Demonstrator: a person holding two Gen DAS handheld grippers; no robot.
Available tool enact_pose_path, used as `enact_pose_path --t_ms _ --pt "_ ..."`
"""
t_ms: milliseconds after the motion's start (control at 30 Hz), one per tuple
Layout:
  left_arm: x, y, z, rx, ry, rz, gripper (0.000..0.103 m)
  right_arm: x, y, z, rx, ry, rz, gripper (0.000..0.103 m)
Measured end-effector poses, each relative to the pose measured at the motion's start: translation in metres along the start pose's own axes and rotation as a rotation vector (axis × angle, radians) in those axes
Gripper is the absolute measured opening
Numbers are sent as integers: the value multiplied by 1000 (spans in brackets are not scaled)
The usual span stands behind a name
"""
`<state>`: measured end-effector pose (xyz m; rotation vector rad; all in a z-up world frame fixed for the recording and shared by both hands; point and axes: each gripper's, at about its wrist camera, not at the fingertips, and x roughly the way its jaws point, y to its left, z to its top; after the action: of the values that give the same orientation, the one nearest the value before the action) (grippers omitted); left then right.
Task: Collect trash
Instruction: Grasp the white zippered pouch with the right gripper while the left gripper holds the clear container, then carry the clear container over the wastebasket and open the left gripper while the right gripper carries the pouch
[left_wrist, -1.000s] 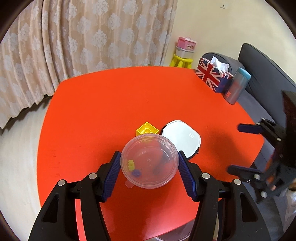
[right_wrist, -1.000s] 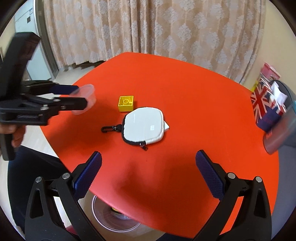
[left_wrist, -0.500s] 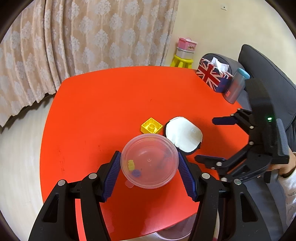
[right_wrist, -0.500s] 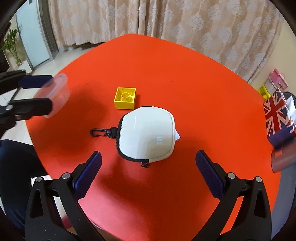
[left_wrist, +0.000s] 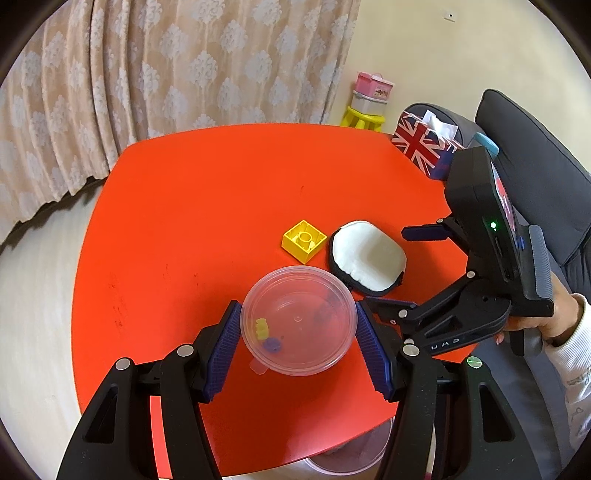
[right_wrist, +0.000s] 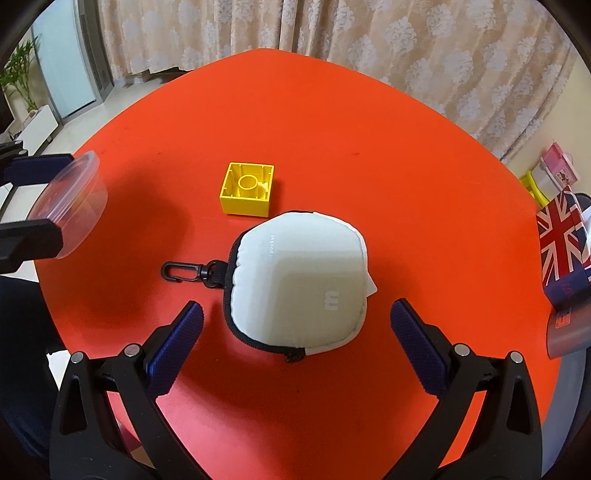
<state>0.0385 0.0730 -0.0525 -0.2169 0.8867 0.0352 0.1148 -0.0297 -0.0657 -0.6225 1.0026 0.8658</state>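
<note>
Hovering over the red surface, right gripper: jaws wide apart, nothing between the pads, pointed steeply down. Item directly ahead of and between these jaws: white zip pouch, lying flat, black zip edge toward the left pad, clip and swivel hook trailing out past that pad. The pouch is roughly as broad as it is long, so no strong long axis; its width sits inside the jaw opening with spare room on both sides. Item beyond the pouch, farther from the jaws and slightly left: yellow brick, upside down, hollow side up, just apart from the pouch. Left gripper: jaws part-way closed on a clear round container, pads pressed to its opposite sides, a few small coloured bits lying in its bottom. From the left jaws the pouch lies ahead and to the right, the brick straight ahead. Judgement: the right gripper is nearer to the pouch and already lined up over it; whether pouch or brick counts as trash cannot be told.
</note>
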Motion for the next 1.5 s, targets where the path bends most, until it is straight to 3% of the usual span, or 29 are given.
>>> enact_pose_path --t_ms 67,267,833,1200,1500 --pt "1 0 -1 -2 1 -1 60 4 -2 -1 0 9 -8 81" --pt "2 1 -3 -4 0 -4 60 4 -2 -3 -2 -5 -17 75" --pt "-10 -11 -8 44 -22 12 60 -59 -27 -19 96 -141 -19 73" --pt "-31 -35 -16 103 -44 29 60 -122 -24 -57 132 -198 6 73" --pt "-46 -60 -36 148 -57 -5 60 -152 -3 -96 126 -229 32 73"
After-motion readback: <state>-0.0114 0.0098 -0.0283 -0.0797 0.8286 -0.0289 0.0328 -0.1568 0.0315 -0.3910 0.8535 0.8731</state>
